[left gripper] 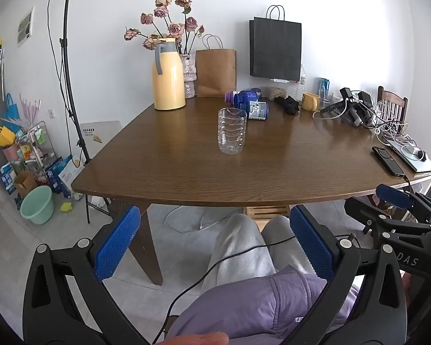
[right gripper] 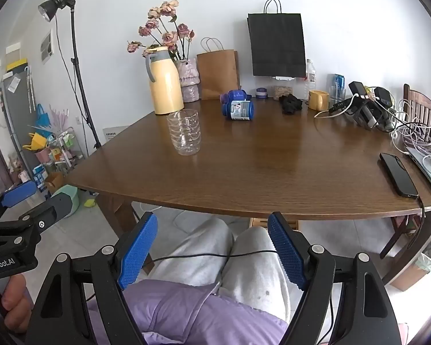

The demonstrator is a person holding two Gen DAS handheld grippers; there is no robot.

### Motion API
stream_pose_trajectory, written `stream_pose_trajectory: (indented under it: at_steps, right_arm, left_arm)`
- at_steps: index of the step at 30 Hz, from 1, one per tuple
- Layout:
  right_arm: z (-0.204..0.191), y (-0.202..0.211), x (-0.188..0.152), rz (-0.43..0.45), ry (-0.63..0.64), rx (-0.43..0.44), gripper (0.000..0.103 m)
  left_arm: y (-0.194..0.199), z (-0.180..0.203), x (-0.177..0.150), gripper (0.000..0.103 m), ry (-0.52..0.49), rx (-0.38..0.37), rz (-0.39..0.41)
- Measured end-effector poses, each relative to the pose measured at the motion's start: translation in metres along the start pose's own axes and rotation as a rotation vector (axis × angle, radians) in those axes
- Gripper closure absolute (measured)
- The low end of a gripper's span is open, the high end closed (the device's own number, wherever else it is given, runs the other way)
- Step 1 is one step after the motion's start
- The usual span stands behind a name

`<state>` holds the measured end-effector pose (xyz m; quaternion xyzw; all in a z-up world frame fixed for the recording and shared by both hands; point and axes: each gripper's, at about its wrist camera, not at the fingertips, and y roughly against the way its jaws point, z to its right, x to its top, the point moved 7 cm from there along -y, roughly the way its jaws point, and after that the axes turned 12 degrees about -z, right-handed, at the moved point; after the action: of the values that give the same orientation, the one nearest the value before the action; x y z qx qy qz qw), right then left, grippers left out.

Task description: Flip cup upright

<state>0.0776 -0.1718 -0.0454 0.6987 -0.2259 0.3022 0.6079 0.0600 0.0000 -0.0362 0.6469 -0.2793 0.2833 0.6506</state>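
A clear ribbed plastic cup (left gripper: 232, 130) (right gripper: 184, 131) stands on the brown wooden table (left gripper: 186, 172) (right gripper: 258, 172) with its open rim and small spout at the top. My left gripper (left gripper: 214, 210) is open and empty, held below the table's near edge over the person's lap, well short of the cup. My right gripper (right gripper: 212, 217) is open and empty too, at the same low height to the right of the left one. Each gripper shows at the side of the other's view.
A yellow jug (left gripper: 168, 74), a vase of dried roses (left gripper: 188, 74), paper bags (left gripper: 216, 73) and blue bottles (left gripper: 251, 104) stand behind the cup. A yellow mug (left gripper: 311, 101), cables, chargers, a phone (left gripper: 387, 161) and a laptop (left gripper: 413, 158) fill the right side.
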Motion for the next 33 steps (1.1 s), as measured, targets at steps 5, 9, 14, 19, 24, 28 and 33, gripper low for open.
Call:
stream_pose_trajectory:
  at_steps: [5,9,14,19,24,28,33]
  right_arm:
    - [0.0004,0.0007,0.0002,0.013,0.003,-0.002,0.021]
    - [-0.0007,0.0012,0.0002,0.013,0.002,-0.001,0.021]
    - [0.0005,0.0004,0.0011,0.015,0.0,0.002,0.021]
    - [-0.0004,0.0016,0.002,0.016,0.001,0.002,0.021]
    - [-0.0006,0.0019,0.0022,0.016,0.0,0.003,0.021]
    - [-0.0008,0.0019,0.0024,0.016,0.001,0.003,0.021]
    - [-0.0012,0.0048,-0.0001,0.014,-0.001,0.002,0.021]
  left_arm:
    - [0.0003,-0.0002,0.0002,0.0,0.0,-0.001,0.001]
    - [0.0,0.0001,0.0,0.0,0.0,-0.001,0.0]
    - [-0.0001,0.0001,-0.0001,0.0,0.0,-0.001,-0.001]
    - [-0.0002,0.0001,-0.0001,0.0,0.0,-0.002,-0.001]
    - [0.0,0.0001,-0.0002,0.0,0.0,-0.001,-0.001]
    - [0.0,0.0,-0.0003,0.0,0.0,-0.001,-0.002]
    - [0.0003,-0.0001,-0.0003,0.0,0.001,-0.001,-0.001]
